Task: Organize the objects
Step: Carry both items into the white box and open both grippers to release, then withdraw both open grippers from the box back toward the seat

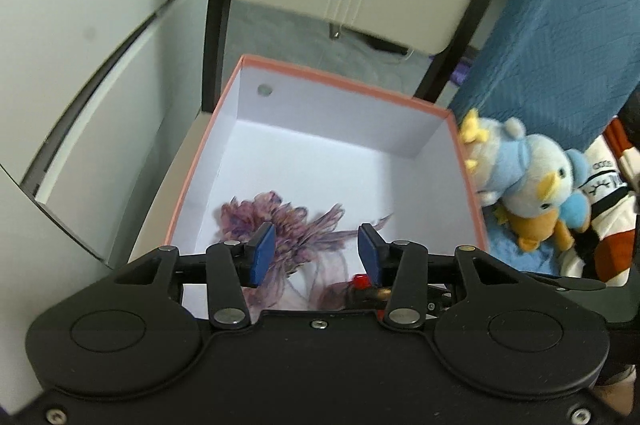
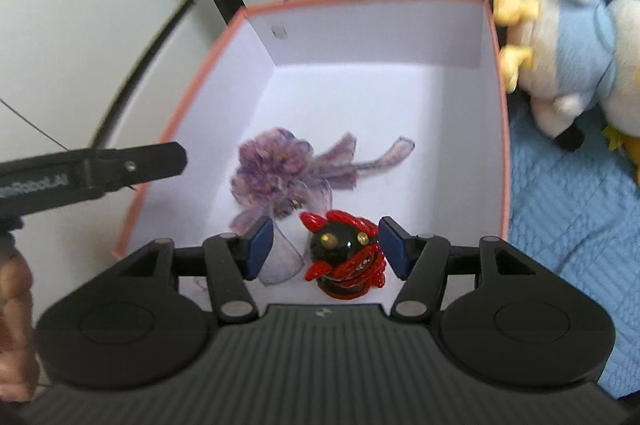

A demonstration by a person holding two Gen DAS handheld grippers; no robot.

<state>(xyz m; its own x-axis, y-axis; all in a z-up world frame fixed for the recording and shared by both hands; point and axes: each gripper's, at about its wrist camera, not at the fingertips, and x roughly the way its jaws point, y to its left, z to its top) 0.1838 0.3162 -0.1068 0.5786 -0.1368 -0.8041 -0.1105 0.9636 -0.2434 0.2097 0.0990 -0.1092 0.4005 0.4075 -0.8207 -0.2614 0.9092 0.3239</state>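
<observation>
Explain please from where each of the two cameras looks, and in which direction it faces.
Left wrist: sits behind the left tongs, faces down into the pink-rimmed box at the purple fabric flower; only its own open tongs show.
Right wrist: sits behind the right tongs, faces down at the red-and-black figurine; the left tongs and a hand show at left.
Shared: box, flower, figurine, penguin plush.

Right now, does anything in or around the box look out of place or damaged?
Nothing looks damaged. The purple fabric flower and red-and-black figurine sit inside the box. Only the plush toys are outside, piled against its right wall on the blue blanket.
</observation>
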